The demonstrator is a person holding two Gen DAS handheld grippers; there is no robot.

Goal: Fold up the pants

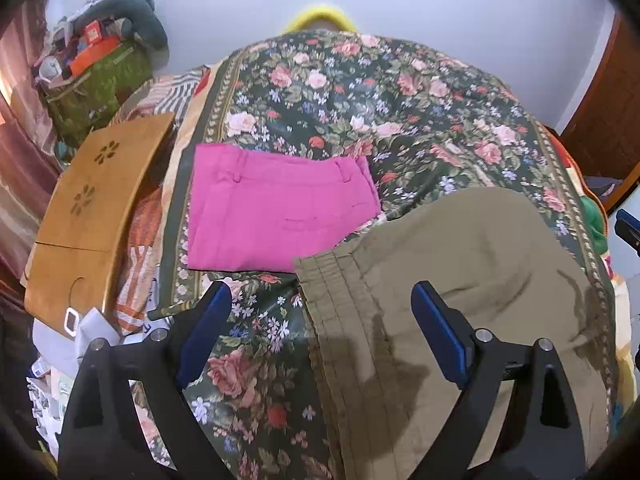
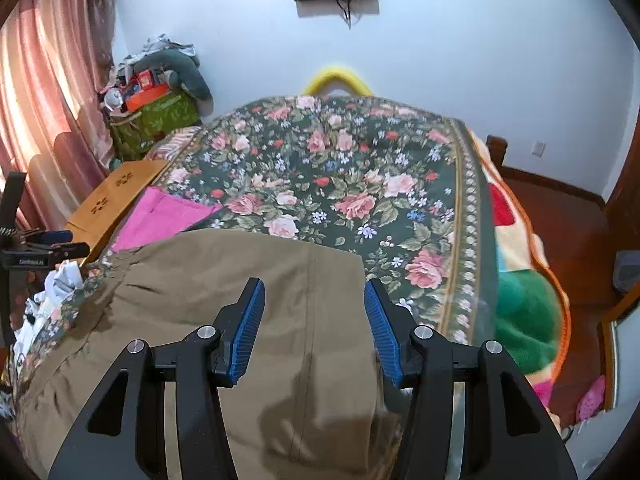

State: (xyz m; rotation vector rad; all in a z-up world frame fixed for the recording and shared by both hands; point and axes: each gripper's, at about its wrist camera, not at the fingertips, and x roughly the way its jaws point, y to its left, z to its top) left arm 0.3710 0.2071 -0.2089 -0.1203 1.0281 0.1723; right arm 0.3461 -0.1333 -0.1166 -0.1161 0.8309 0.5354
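Observation:
Olive-brown pants [image 1: 460, 280] lie folded on the floral bedspread [image 1: 340, 92], elastic waistband toward the left. My left gripper [image 1: 322, 300] is open and empty, hovering over the waistband edge. In the right wrist view the same pants [image 2: 240, 276] lie under my right gripper [image 2: 314, 296], which is open and empty above their right edge. A folded pink pair of pants [image 1: 276, 212] lies flat beyond the olive pants; it also shows in the right wrist view [image 2: 160, 216].
A wooden lap table [image 1: 92, 208] sits at the bed's left side. A green bag of clutter [image 1: 100, 80] stands in the far left corner. Papers [image 1: 60, 360] lie near left. A colourful blanket [image 2: 520, 280] hangs at the bed's right edge.

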